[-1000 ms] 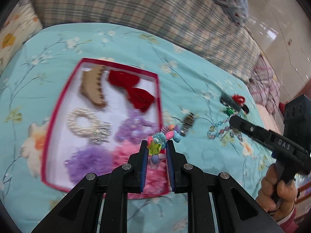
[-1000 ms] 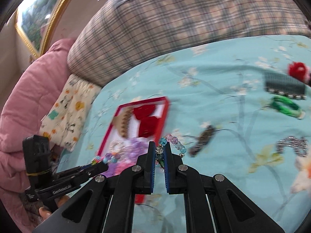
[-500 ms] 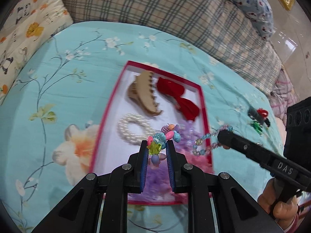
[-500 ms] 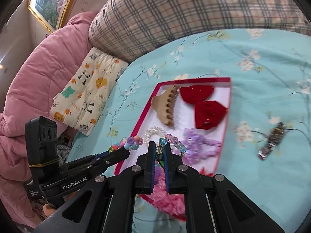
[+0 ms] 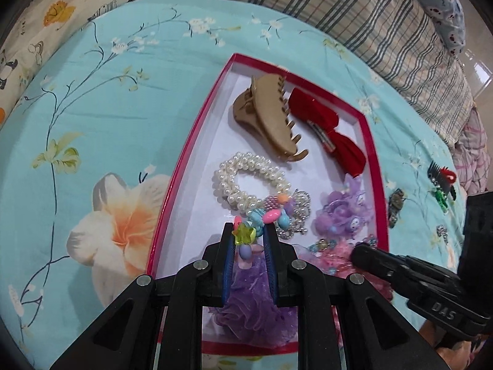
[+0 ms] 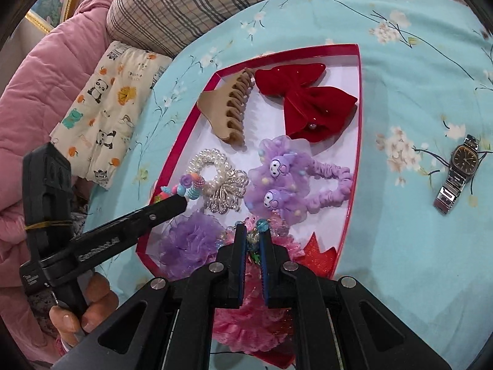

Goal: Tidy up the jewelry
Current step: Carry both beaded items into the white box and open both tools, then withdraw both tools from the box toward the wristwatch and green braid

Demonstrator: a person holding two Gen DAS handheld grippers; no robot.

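Turquoise floral bedsheet (image 5: pixel 129 98); red-rimmed white tray (image 5: pixel 188 151) on it. Left gripper (image 5: pixel 249 234) pinches multicoloured plastic-bead bracelet (image 5: pixel 271 214); right gripper (image 6: pixel 253 237) pinches clear glass-bead bracelet (image 6: pixel 262 224), both over the tray.

A home bedroom: floral bedsheet (image 5: pixel 129 98), plaid pillow (image 5: pixel 354 3), pink quilt (image 6: pixel 40 86), framed picture (image 6: pixel 49 3).

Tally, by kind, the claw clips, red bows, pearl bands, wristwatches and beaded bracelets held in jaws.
Claw clips: 1
Red bows: 1
Pearl bands: 1
Wristwatches: 1
Beaded bracelets: 2
Total: 6
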